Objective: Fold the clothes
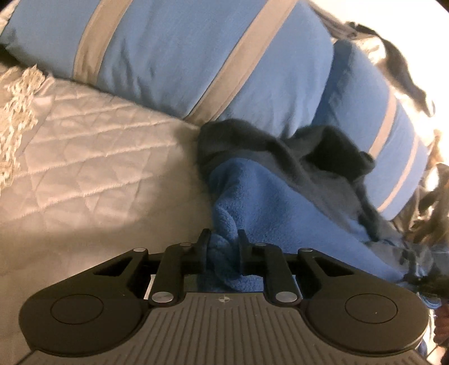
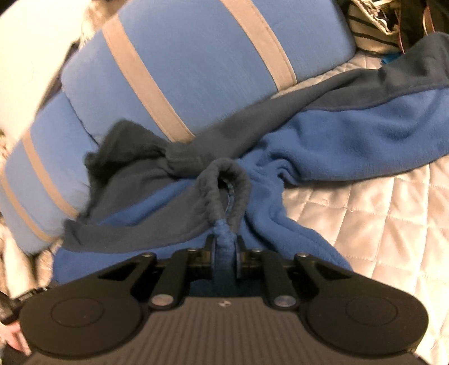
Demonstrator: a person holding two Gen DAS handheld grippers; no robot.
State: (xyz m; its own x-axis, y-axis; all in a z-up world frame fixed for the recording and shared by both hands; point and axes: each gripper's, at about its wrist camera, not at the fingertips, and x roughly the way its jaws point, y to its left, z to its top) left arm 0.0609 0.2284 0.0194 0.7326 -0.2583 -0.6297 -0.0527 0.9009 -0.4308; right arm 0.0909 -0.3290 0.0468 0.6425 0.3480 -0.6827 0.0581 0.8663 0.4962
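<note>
A blue fleece garment with dark grey-navy panels (image 1: pixel 269 196) lies bunched on a quilted bedspread, against blue pillows. My left gripper (image 1: pixel 223 241) is shut on a fold of its blue fabric. In the right wrist view the same garment (image 2: pixel 322 146) spreads to the right, with a grey cuff or hem looped (image 2: pixel 227 179) just ahead of the fingers. My right gripper (image 2: pixel 226 243) is shut on a bunched blue edge of it. The part of the garment between the two grippers is hidden below the gripper bodies.
Two blue pillows with grey stripes (image 1: pixel 182 56) (image 2: pixel 196 61) lie right behind the garment. The cream quilted bedspread (image 1: pixel 92 146) (image 2: pixel 378 213) stretches left and right. A lacy cream throw (image 1: pixel 19 92) lies far left. Other clothes are piled at the back right (image 2: pixel 373 19).
</note>
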